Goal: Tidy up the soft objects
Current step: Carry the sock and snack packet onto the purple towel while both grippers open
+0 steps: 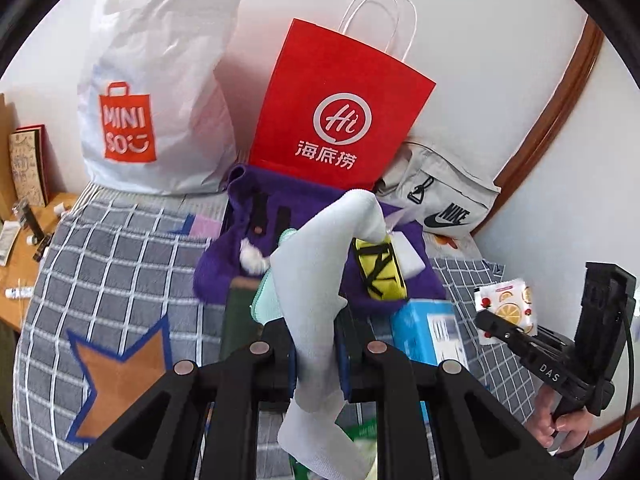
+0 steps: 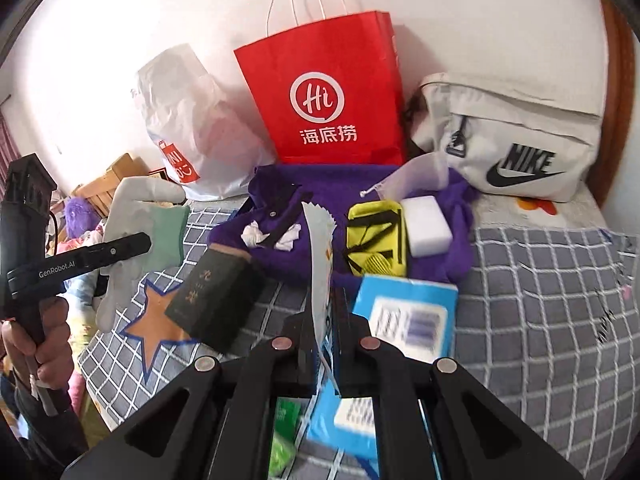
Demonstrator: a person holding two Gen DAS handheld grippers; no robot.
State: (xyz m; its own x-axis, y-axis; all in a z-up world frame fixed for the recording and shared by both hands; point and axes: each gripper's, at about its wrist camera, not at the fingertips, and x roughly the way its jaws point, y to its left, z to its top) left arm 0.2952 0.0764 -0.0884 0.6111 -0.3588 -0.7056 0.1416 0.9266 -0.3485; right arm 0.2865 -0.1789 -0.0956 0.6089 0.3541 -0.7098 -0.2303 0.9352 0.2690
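Clamping a pale grey sock (image 1: 316, 308) in our left gripper (image 1: 316, 354), we hold it raised above the checked bedspread (image 1: 120, 256), while our right gripper (image 2: 322, 344) is closed on a white sachet printed with lemon slices (image 2: 318, 264). Beyond them a purple towel (image 2: 436, 256) carries a yellow pouch (image 2: 374, 240) and a white sponge block (image 2: 426, 226). A red Haidilao paper bag (image 1: 340, 108), a Miniso plastic bag (image 1: 160, 92) and a Nike bag (image 2: 516, 140) stand against the wall.

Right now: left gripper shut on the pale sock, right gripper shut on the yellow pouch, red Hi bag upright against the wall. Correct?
One error. The right gripper is shut on the orange-print sachet, not the yellow pouch, which lies on the purple cloth; the right wrist view shows this. The left gripper is shut on the pale sock, and the red Hi bag stands against the wall.
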